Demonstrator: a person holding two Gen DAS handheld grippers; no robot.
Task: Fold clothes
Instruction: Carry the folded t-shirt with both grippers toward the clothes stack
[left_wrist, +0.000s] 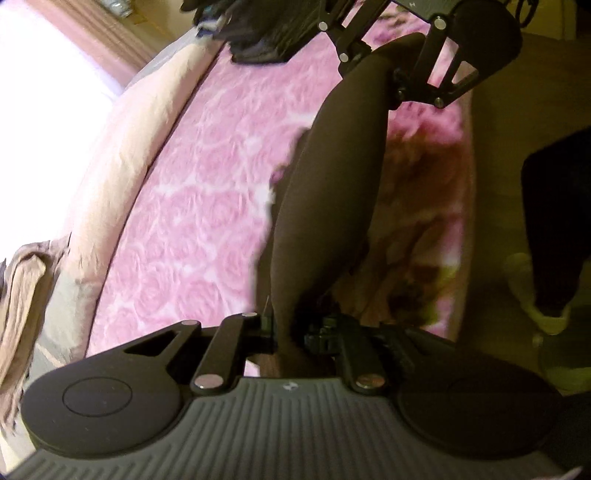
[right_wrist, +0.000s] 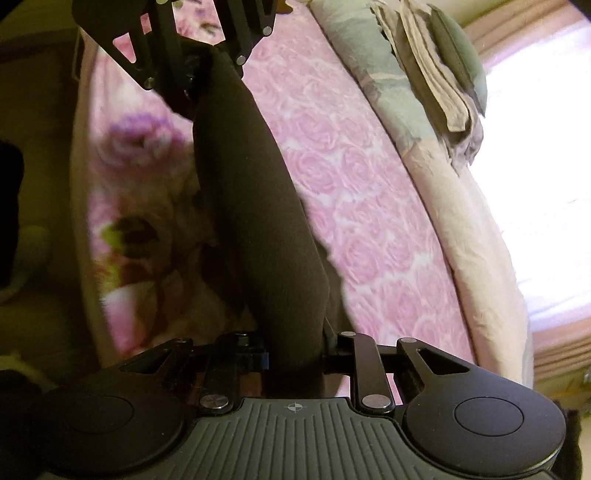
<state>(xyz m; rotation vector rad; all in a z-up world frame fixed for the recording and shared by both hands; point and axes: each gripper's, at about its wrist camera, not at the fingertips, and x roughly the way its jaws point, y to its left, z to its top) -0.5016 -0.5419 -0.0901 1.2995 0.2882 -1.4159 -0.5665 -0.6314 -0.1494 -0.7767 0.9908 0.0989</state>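
While held taut above pink rose-pattern bedspread (left_wrist: 192, 206): dark garment (left_wrist: 325, 206), stretched between both grippers, clear of bed. Left gripper (left_wrist: 286, 334): jaws clamped tight on one garment end. Right gripper (right_wrist: 295, 356): jaws clamped tight on opposite end.

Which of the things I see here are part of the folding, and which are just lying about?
Part of the job:
- dark brown stretchy garment, stretched between both grippers
- left gripper, shut on one end
- right gripper, shut on the other end

Just lying about:
- pink rose-patterned bedspread
- folded beige cloths on a pillow
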